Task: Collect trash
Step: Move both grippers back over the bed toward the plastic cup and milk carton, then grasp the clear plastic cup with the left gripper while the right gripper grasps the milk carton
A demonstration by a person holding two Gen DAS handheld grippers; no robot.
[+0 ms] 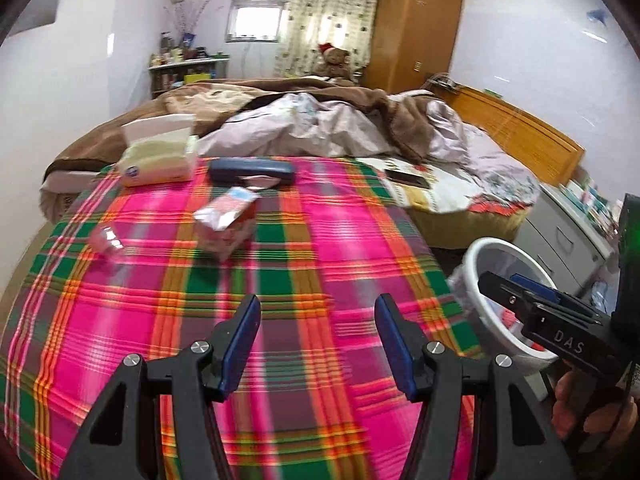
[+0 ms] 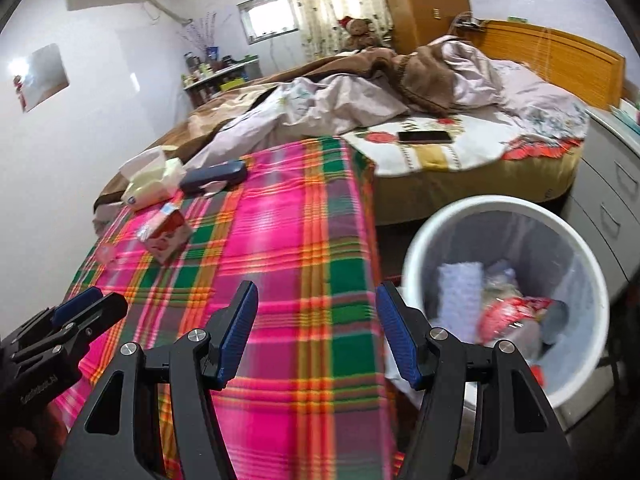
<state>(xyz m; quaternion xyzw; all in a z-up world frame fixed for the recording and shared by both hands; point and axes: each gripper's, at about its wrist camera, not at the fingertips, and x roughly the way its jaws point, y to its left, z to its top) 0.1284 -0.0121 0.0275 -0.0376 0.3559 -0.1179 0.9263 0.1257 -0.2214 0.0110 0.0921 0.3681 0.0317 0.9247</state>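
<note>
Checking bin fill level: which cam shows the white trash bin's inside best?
Right wrist view: the white trash bin shows its whole rim and liner, with red wrappers and other trash inside. In the left wrist view the bin is small, at the edge, and half hidden by the right gripper.

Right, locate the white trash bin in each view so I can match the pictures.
Left wrist view: the white trash bin sits at the right edge, partly hidden behind the right gripper.
Right wrist view: it fills the lower right, beside the plaid cloth, trash inside.
Shared landmark: the dark blue case on the plaid cloth.
</note>
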